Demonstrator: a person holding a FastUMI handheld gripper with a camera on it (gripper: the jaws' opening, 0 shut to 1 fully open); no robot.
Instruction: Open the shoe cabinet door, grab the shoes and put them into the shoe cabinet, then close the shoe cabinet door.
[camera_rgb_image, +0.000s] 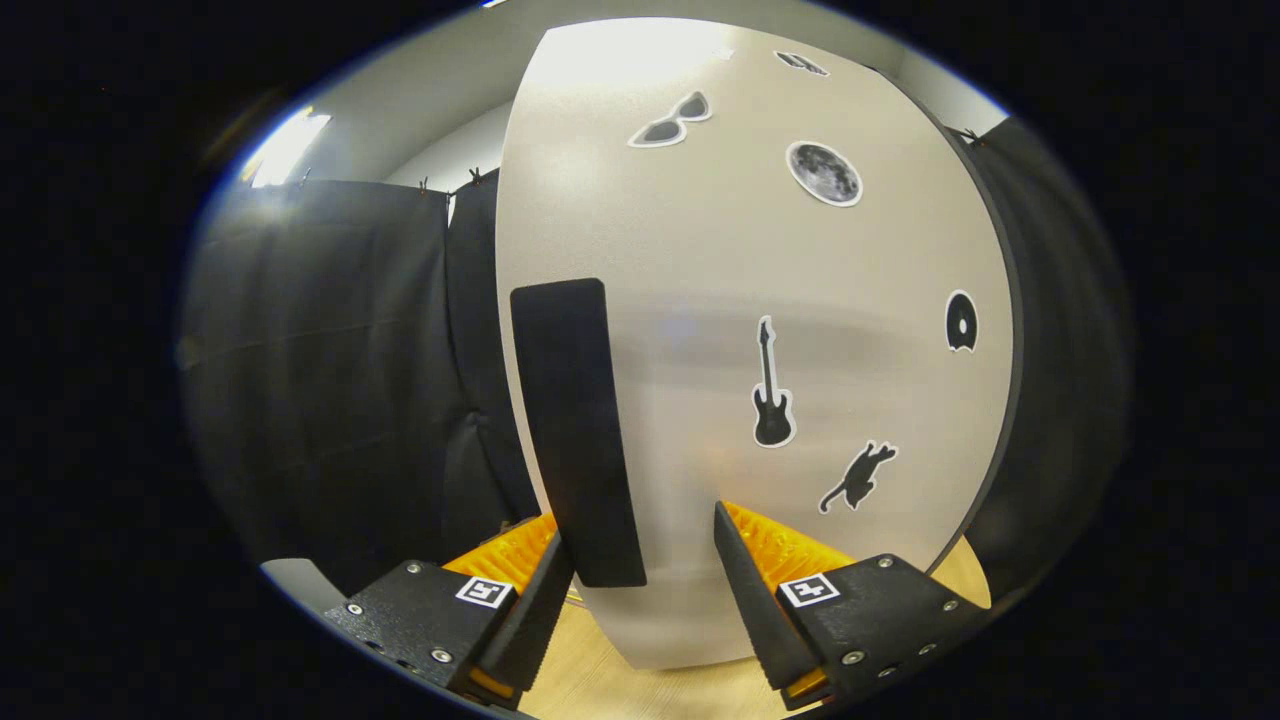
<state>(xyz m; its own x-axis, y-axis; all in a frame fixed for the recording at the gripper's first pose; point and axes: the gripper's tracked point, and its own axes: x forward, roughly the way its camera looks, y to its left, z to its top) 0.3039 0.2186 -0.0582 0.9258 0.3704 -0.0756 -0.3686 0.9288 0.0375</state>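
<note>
Both fingers (735, 560) spread open, straddling handle (575, 430) on cabinet door (800, 280)

Light wood floor (600, 690) w/ shoe cabinet (760, 300) upright on it.

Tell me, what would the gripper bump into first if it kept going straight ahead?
Probably the black handle on the cabinet door. The open gripper points at it, its lower end between the fingers, though depth is unclear.
</note>
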